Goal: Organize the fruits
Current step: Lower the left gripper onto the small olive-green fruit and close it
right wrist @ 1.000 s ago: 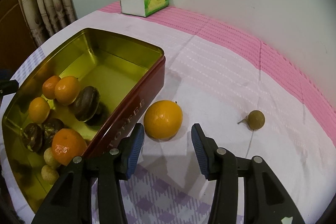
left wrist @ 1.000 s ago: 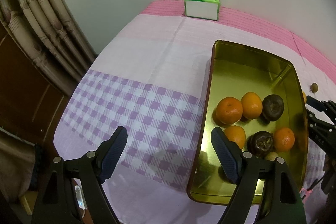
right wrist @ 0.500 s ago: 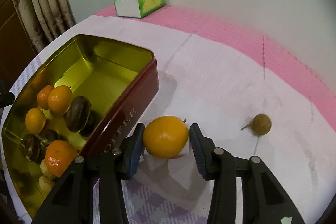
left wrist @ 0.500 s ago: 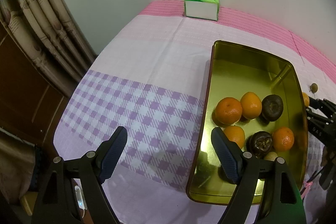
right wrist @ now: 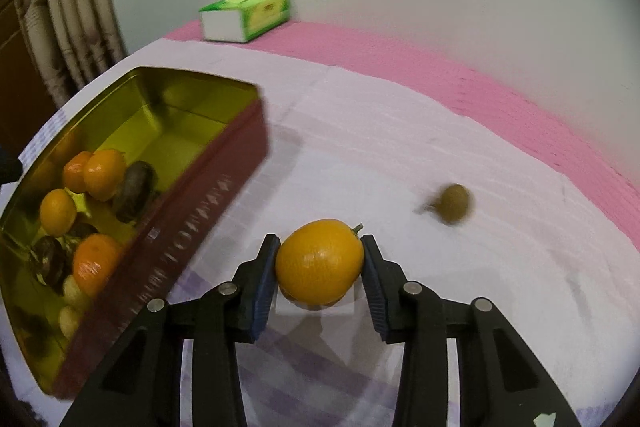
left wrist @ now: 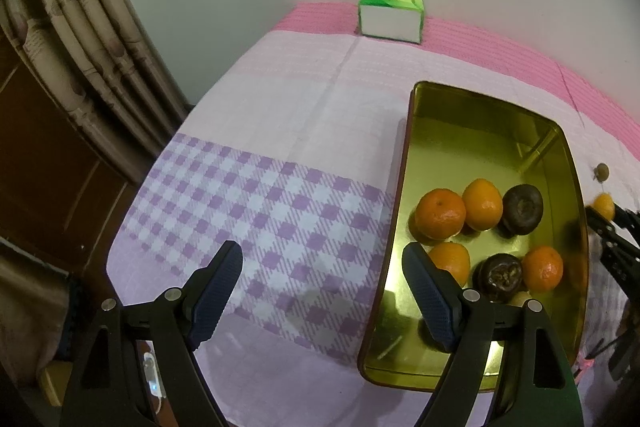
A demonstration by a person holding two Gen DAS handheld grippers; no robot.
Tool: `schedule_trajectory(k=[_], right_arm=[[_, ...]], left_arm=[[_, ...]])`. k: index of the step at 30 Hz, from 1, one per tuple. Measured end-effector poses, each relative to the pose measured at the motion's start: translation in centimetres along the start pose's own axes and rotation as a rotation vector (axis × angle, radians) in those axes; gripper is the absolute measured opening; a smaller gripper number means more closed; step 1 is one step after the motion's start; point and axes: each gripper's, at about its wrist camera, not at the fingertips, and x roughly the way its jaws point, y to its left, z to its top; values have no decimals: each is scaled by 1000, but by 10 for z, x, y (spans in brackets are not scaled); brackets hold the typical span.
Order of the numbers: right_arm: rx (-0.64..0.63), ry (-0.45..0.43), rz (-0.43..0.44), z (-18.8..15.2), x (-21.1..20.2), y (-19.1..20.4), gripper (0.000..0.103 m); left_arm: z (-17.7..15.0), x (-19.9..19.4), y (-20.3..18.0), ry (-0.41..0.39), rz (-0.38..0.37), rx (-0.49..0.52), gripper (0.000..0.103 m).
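An orange (right wrist: pixel 320 263) sits between the blue pads of my right gripper (right wrist: pixel 320 247), which press on both its sides just right of the tin. The red tin with a gold inside (right wrist: pixel 192 195) holds several oranges (left wrist: pixel 440 213) and dark fruits (left wrist: pixel 522 203) at its near end. A small brownish-green fruit (right wrist: pixel 454 203) lies on the cloth beyond the gripper to the right. My left gripper (left wrist: pixel 322 253) is open above the checked cloth, with its right finger over the tin's (left wrist: pixel 472 147) near left corner and nothing between its fingers.
A green tissue box (left wrist: pixel 390 13) stands at the far edge of the table by the wall. Curtains (left wrist: pixel 80 47) and dark wood lie beyond the table's left side. The far half of the tin's floor is bare.
My right gripper moved forward around the orange and its pads came together onto it. The left gripper stayed where it was.
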Motion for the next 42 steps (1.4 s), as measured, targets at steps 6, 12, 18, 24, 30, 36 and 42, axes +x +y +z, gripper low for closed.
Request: schedule_trajectory(k=[6, 12, 18, 24, 30, 36, 42], right_arm=[[53, -4, -57, -14, -13, -40, 37], [124, -1, -94, -30, -20, -81, 37], [164, -14, -123, -42, -30, -111, 37], [217, -29, -160, -49, -36, -143, 37], [248, -19, -182, -62, -39, -165, 37], [272, -7, -163, -68, -34, -175, 37], [279, -12, -148, -72, -35, -178, 38]], left_arm=[[1, -6, -6, -24, 11, 2, 82], [8, -12, -33, -26, -9, 25, 82], [22, -29, -99, -58, -86, 135, 82], [33, -35, -172, -70, -201, 221, 82], [39, -30, -235, -71, -260, 299, 82], [45, -13, -280, -55, -274, 355, 82], [54, 14, -310, -3, -300, 373, 81]])
